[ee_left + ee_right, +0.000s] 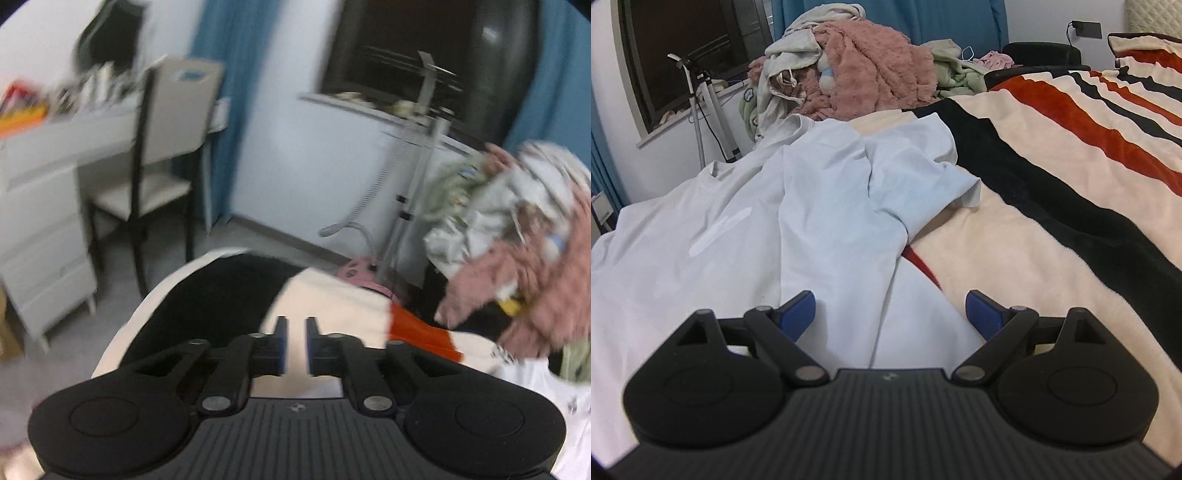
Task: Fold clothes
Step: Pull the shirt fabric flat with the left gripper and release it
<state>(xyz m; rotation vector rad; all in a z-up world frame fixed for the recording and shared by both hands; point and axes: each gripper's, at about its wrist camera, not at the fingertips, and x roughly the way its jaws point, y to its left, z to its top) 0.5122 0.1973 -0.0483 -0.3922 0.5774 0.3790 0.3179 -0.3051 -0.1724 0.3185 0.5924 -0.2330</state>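
**Striped bed, white T-shirt, two sets of tongs**

Bedding fills most of what we see: a plush blanket in cream, black and rust-red stripes covers the bed and runs off toward the upper right of the right wrist view. At the far end of it sits a heap of clothes, with a fuzzy pink garment on top and grey and pale green pieces tucked around it. We also see the same heap at the right edge of the left wrist view, badly smeared.

Next in size, the white T-shirt lies on the blanket, spread over the left half of the right wrist view. Its collar points to the upper left, one side is folded over onto the body, and a sleeve lies out onto the cream stripe to the right.

Beyond the bed, the blurred left wrist view shows a chair pushed up to a white tabletop with drawers beneath, blue curtains and a dark window.

Our right tongs hover low over the near edge of the T-shirt, fingers spread wide, with nothing between them. Our left tongs point over the blanket's edge toward the floor; a narrow gap shows between their blue pads, and we see nothing pinched there.
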